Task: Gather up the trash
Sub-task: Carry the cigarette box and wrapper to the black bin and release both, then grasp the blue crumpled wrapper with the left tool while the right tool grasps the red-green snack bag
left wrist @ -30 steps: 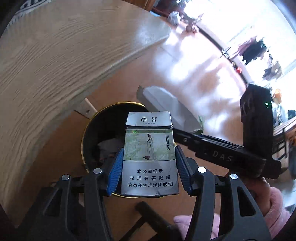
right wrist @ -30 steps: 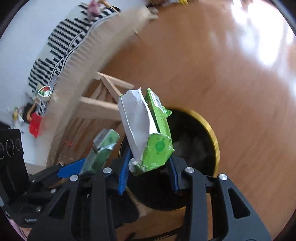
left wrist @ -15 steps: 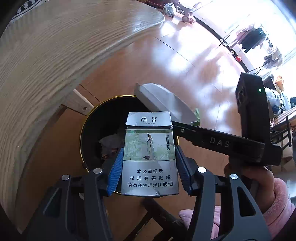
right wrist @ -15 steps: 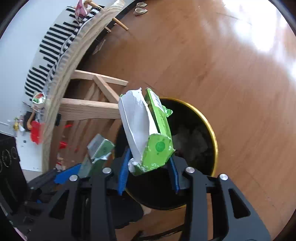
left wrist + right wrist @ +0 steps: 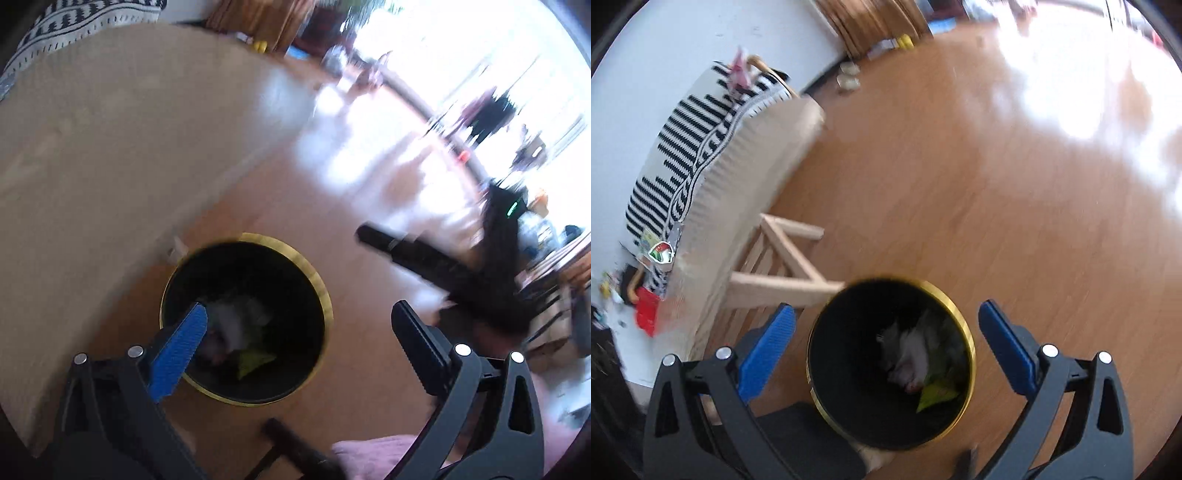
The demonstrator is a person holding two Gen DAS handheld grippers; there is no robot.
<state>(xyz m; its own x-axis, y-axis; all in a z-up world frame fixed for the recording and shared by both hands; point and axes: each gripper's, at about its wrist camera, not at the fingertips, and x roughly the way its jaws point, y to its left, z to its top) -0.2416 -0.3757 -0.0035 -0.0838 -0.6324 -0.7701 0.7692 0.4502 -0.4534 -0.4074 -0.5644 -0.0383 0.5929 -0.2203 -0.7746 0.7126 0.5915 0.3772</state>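
Note:
A black bin with a gold rim [image 5: 318, 284] stands on the wooden floor beside a table. It holds crumpled white paper [image 5: 240, 314] and a green wrapper [image 5: 255, 360]. My left gripper [image 5: 299, 310] hovers above the bin; its jaws are opening wide with nothing between them. In the right wrist view, the bin's rim [image 5: 964, 325] sits below my right gripper [image 5: 886, 308], whose jaws are also opening and empty. White paper [image 5: 908, 354] and the green wrapper [image 5: 936, 397] lie inside. I cannot make out the cigarette pack. One of the right gripper's fingers [image 5: 406, 254] crosses the left wrist view, blurred.
A light wooden table [image 5: 92, 166] curves along the left of the bin, and its legs [image 5: 783, 266] stand close to the rim. A black-and-white striped cloth [image 5: 683, 147] covers its far end. Wooden floor [image 5: 997, 184] stretches to the right. A pink sleeve [image 5: 369, 454] shows below.
Both grippers have opened wide. The cigarette pack has left the left jaws and the green-and-white wrapper the right jaws. Both grippers have risen above the bin.

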